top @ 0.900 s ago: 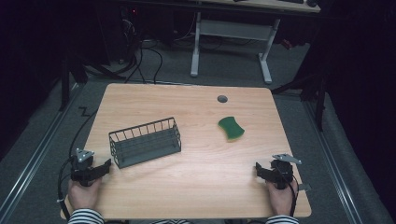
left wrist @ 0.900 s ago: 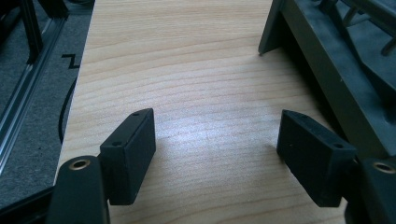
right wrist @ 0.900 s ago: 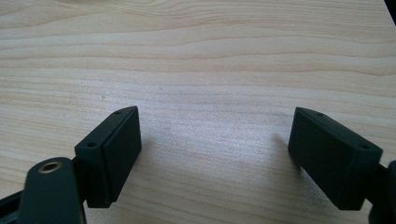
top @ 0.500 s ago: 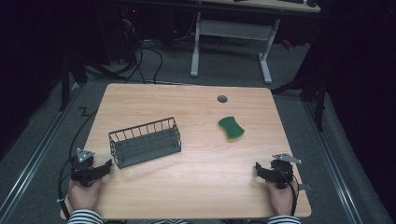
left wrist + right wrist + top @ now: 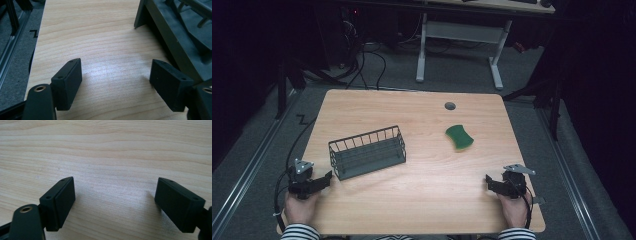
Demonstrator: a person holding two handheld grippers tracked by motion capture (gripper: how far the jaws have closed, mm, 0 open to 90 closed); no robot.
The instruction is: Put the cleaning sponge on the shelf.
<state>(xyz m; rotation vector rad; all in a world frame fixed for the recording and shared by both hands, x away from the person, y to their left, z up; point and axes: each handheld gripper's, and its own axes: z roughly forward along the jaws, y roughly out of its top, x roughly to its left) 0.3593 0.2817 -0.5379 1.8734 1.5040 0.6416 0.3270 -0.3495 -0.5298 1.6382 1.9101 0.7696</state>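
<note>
My left tool (image 5: 323,181): jaws spread, empty, beside wire basket (image 5: 368,152).
My right tool (image 5: 492,184): spread, empty.
Risk: I might nudge the basket reaching past it for the sponge (image 5: 459,137).

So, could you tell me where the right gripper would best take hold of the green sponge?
Probably across the sponge's narrow waist, coming straight down from above. It lies flat on the table, its sides pinch inward there, and the right gripper is already open.
</note>
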